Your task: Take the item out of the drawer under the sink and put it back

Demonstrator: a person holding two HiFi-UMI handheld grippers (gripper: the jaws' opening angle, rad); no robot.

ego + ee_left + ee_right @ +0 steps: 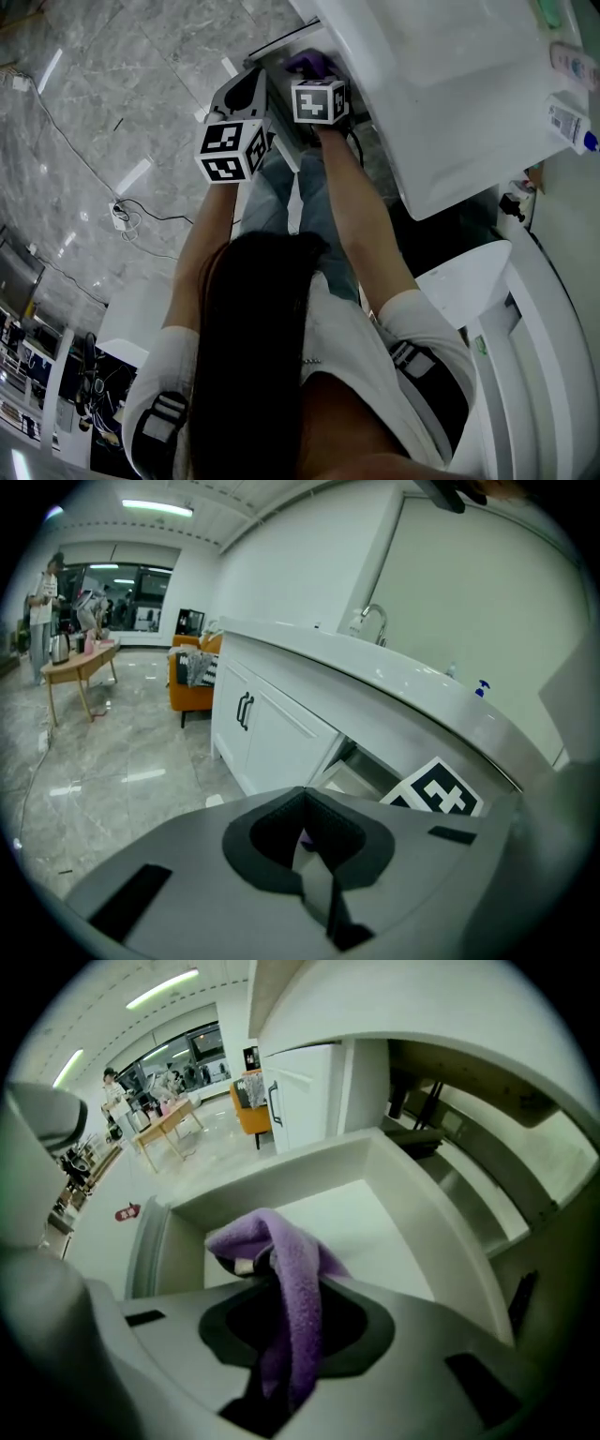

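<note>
Clamping a soft purple cloth (291, 1251) by its bunched middle, the right gripper (277, 1288) hangs over the open drawer (427, 1222), centre frame. Light, limp fabric will drape. The left gripper (303, 797) sits closed and empty.

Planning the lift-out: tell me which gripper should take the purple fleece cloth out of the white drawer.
Right. The right gripper is shut on the purple fleece cloth over the open white drawer; the left gripper is shut and holds nothing.
</note>
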